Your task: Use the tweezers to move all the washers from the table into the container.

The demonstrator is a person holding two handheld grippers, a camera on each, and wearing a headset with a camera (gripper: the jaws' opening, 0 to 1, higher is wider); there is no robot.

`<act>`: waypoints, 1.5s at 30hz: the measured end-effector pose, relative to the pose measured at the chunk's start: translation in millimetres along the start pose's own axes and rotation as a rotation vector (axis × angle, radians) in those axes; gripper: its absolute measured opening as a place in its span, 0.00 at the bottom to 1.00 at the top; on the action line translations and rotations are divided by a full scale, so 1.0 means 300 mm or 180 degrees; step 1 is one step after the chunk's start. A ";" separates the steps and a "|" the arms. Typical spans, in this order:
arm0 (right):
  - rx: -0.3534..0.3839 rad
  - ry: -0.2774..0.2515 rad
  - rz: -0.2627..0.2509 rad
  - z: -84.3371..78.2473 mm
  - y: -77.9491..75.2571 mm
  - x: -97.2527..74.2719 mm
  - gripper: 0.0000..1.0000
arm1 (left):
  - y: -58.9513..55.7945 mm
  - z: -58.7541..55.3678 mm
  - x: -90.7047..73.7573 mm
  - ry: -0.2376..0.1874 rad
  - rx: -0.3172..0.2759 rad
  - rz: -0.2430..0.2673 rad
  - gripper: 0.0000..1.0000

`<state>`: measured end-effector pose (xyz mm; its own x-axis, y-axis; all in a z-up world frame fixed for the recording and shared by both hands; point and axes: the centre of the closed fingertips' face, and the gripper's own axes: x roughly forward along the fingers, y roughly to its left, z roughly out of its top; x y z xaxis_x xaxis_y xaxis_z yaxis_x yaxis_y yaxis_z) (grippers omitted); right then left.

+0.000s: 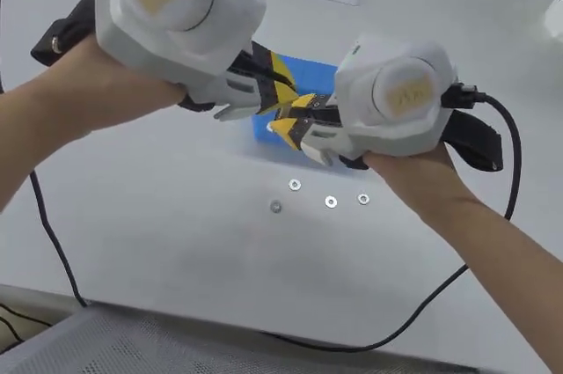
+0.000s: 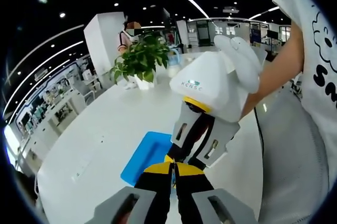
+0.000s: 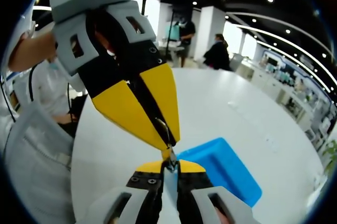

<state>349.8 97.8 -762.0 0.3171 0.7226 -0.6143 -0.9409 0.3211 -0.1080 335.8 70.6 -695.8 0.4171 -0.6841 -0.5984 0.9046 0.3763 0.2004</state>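
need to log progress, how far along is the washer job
Done: nothing visible yet; I can't see inside the blue container. In hand: the left hand-held gripper and right hand-held gripper meet tip to tip, apparently both pinching the tweezers. To do: all four washers lie on the table.

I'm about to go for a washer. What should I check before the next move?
1. Washers: four lie apart on the table. Ok.
2. Container: sits beyond the washers, under the grippers. Ok. Contents: cannot tell.
3. Tweezers: a thin metal tip shows in the left gripper's shut jaws. Firm hold: cannot tell.
4. Right gripper: tip to tip with the left one. Not ok for picking.
5. Cable: apart from the washers. Ok.
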 end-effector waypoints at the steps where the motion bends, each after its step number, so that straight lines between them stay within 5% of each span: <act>1: -0.0002 -0.0011 -0.0010 0.003 -0.006 0.001 0.05 | 0.006 0.000 0.002 -0.0001 0.0007 0.0014 0.00; 10: -0.0006 -0.0037 -0.0094 0.007 -0.060 0.017 0.02 | 0.074 -0.006 0.030 -0.0045 -0.0063 0.0147 0.00; 17: 0.0002 0.0033 -0.0079 -0.004 -0.056 0.048 0.02 | 0.094 -0.021 0.081 -0.0056 -0.0121 0.0132 0.00; 32: 0.0270 -0.0061 -0.0094 -0.012 -0.034 0.006 0.03 | 0.039 -0.021 0.022 -0.0063 -0.0156 0.0080 0.00; 45: 0.0281 -0.0094 -0.0144 -0.007 -0.020 -0.017 0.08 | 0.006 -0.031 0.010 -0.0009 -0.0091 0.0062 0.00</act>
<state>353.6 91.0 -759.9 0.3635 0.7234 -0.5870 -0.9118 0.4054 -0.0650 338.0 75.0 -704.4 0.4349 -0.6783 -0.5923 0.8934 0.4072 0.1897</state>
